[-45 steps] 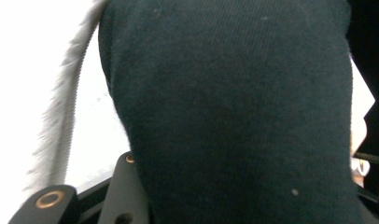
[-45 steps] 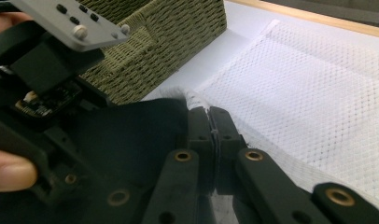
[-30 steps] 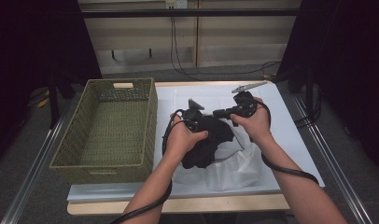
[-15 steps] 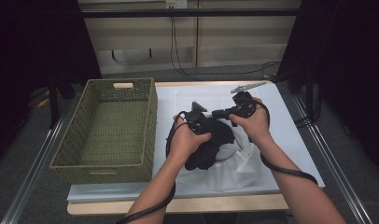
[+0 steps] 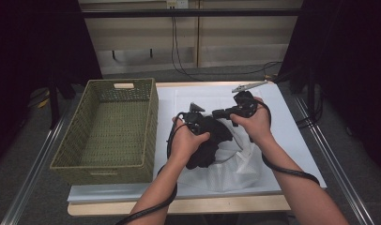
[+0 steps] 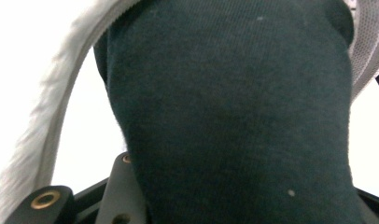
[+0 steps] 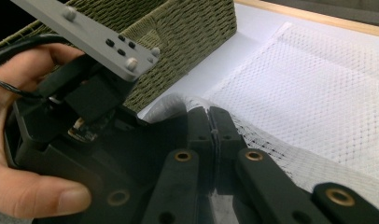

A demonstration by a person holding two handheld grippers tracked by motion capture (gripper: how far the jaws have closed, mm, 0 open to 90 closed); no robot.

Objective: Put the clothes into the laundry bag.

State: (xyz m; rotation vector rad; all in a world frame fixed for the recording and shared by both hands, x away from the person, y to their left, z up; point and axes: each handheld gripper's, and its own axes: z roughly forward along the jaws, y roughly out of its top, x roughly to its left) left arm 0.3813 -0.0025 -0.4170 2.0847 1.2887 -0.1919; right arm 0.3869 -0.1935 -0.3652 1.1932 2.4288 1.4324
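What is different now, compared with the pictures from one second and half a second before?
Very little. The left tongs and the dark garment have edged slightly toward the person, deeper over the white mesh bag. The right tongs stay shut on the bag's rim, in the same place. Nothing was let go. The green basket has not moved.
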